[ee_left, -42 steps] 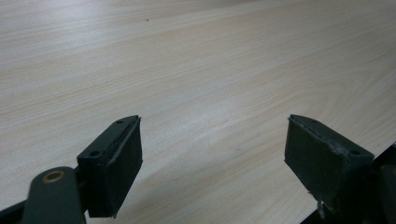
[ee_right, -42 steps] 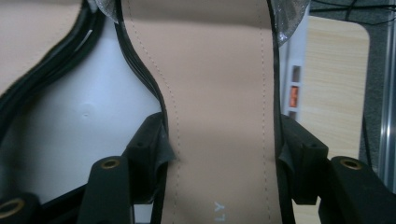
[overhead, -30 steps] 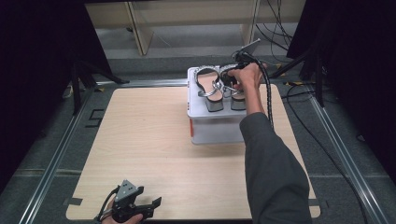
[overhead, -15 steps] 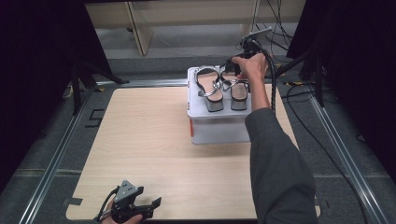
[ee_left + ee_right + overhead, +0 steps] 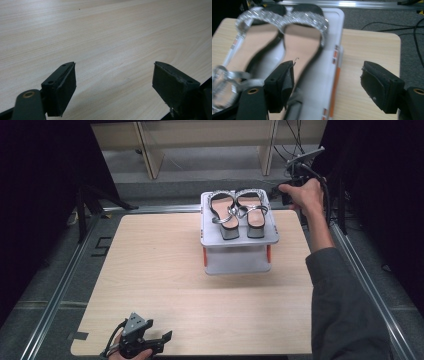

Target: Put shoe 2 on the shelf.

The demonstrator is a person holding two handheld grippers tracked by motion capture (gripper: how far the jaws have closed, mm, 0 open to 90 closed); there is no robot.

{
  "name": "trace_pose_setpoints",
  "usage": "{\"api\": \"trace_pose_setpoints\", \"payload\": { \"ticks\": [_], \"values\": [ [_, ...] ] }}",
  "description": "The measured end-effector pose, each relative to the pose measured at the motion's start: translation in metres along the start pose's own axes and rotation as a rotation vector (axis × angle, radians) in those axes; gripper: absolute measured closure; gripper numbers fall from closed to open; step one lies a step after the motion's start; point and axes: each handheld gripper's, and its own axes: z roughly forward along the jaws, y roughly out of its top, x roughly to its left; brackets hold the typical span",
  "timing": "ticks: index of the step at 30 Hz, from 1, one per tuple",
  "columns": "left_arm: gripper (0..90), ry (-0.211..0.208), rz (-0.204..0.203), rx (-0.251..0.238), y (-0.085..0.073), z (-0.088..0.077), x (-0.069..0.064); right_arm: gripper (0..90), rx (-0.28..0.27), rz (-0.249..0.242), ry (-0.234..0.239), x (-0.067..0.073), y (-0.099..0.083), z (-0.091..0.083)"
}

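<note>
Sandals (image 5: 237,209) with silver straps sit side by side on top of a grey raised stand (image 5: 239,237) at the far middle of the wooden counter (image 5: 165,270). Blur softens them in the right gripper view, where their near ends run out of frame at the lower left and the strap (image 5: 287,17) across the top reads as a glittering band. The right hand-held gripper (image 5: 295,182) is raised beyond the counter's far right corner, just beside the stand and clear of the shoes; the hand around it covers most of it, so the high view leaves the jaws hard to make out. Its own camera shows them spread wide with nothing between them, after a slight closing movement. The left hand-held gripper (image 5: 150,341) rests at the counter's near edge, partly cut off by the frame's bottom, jaws spread over bare wood. Open wood stretches from there to the stand. Metal rails (image 5: 55,300) border the counter left and right, and cables (image 5: 387,25) trail on the grey floor behind the far edge.
</note>
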Motion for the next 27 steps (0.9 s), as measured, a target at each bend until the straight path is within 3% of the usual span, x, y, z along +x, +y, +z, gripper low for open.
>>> {"api": "trace_pose_setpoints", "payload": {
  "ticks": [3,6,8,9,12,14,18,21,22,25,27],
  "values": [
    [18.9,-0.001,0.001,-0.001,0.000,0.000,0.000,27.6,0.019,-0.027,-0.017,-0.011,-0.010,0.005],
    [18.8,0.004,-0.007,0.006,0.000,0.000,0.001,27.6,0.049,-0.069,-0.003,-0.016,-0.021,0.016],
    [18.9,0.005,-0.011,0.006,0.000,0.000,0.001,27.6,0.065,-0.067,0.003,-0.012,-0.027,0.022],
    [18.9,0.004,-0.013,0.005,0.000,0.000,0.000,27.6,0.066,-0.105,0.010,-0.013,-0.028,0.026],
    [18.9,0.002,-0.012,0.005,0.000,0.000,0.001,30.2,0.089,-0.133,0.012,-0.004,-0.032,0.033],
    [18.9,0.004,-0.009,0.006,0.001,0.000,0.001,30.6,0.098,-0.139,-0.010,0.001,-0.033,0.035],
    [18.9,0.000,-0.008,-0.002,0.000,0.000,0.001,33.2,0.113,-0.146,0.000,0.006,-0.035,0.038],
    [18.8,0.002,-0.006,-0.002,0.000,0.000,0.001,33.1,0.108,-0.155,0.010,0.012,-0.037,0.036],
    [18.9,0.002,-0.005,-0.001,0.000,0.000,0.001,32.1,0.091,-0.190,-0.007,0.011,-0.036,0.038],
    [18.9,0.004,0.001,0.002,0.001,-0.001,0.002,27.3,0.094,-0.167,0.007,0.009,-0.039,0.036],
    [18.9,0.004,-0.004,0.002,0.001,-0.001,0.002,26.1,0.069,-0.181,0.014,0.005,-0.042,0.034]
  ]
}}
